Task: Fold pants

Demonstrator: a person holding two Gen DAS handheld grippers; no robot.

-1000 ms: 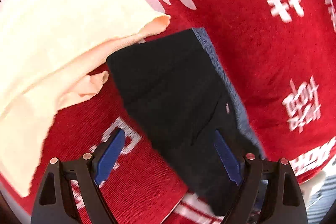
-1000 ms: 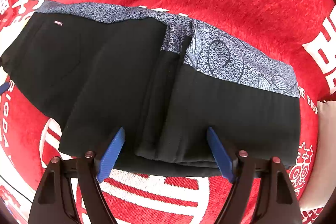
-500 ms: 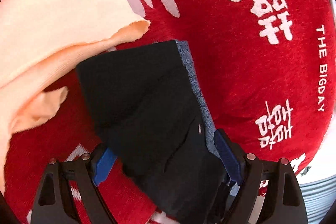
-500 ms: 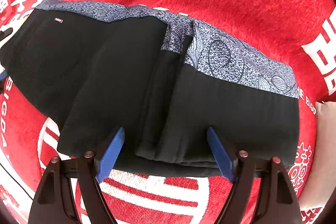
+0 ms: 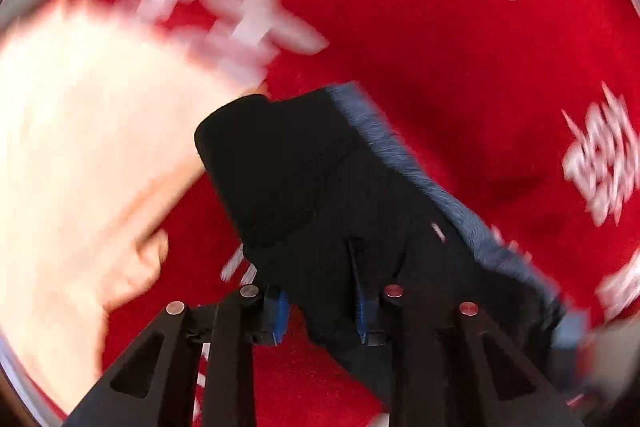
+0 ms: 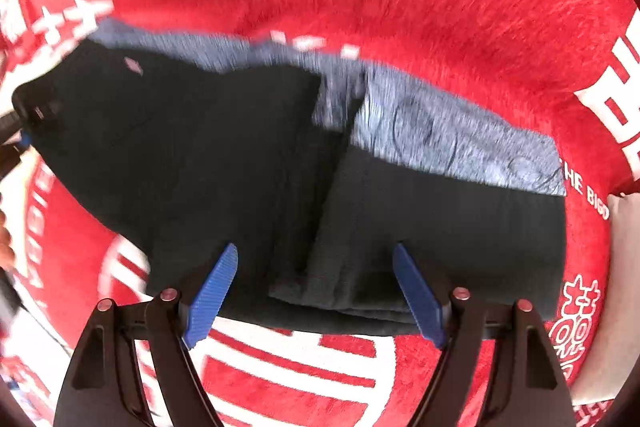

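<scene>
The black pants [image 6: 224,147] with a blue patterned waistband [image 6: 440,131] lie across a red cloth with white characters. In the left wrist view my left gripper [image 5: 320,311] is shut on one end of the black pants [image 5: 304,187], with the cloth bunched between its blue pads; the view is blurred. In the right wrist view my right gripper [image 6: 316,295] is open, its blue pads [image 6: 212,287] spread over the near hem of the pants, holding nothing. My left gripper also shows at the far left edge of the right wrist view [image 6: 20,131].
A peach-coloured cloth [image 5: 80,155] lies to the left of the pants on the red cloth [image 5: 460,67]. A pale surface [image 6: 624,267] shows at the right edge beyond the red cloth.
My left gripper has closed on the end of the pants and is moving, which blurs its view. My right gripper stays open over the near hem; its view has shifted slightly.
</scene>
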